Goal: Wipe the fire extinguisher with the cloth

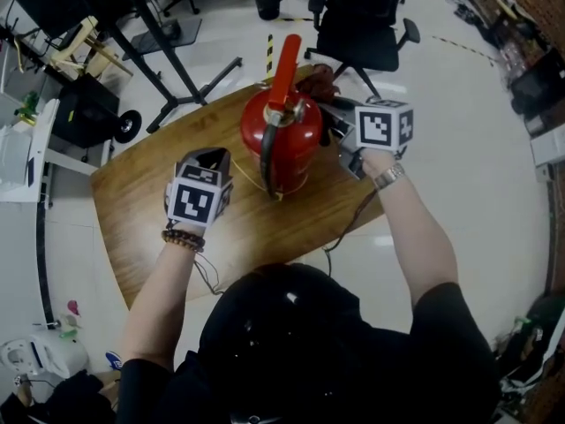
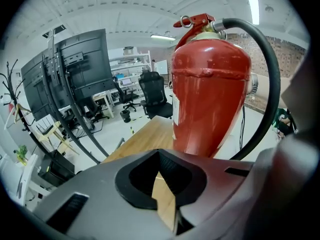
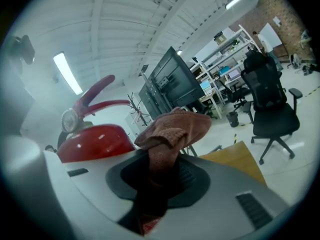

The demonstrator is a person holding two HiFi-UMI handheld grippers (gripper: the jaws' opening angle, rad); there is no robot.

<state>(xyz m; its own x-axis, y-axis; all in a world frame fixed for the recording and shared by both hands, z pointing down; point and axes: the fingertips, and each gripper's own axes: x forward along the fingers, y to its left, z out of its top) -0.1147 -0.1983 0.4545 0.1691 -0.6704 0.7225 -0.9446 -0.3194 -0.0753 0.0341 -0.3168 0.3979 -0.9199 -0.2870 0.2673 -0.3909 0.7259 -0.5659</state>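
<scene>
The left hand-held gripper point(image 1: 212, 159), jaws together and empty, tilts down beside the fire extinguisher point(image 1: 284, 144) on the counter point(image 1: 141, 193). The right hand-held gripper point(image 1: 334, 117), arm outstretched, clamps the cloth point(image 3: 172, 129) near the extinguisher's top.

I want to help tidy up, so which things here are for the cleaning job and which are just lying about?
For the job: fire extinguisher, cloth, right gripper holding the cloth.
Just lying about: office chair, bin, screens.
</scene>
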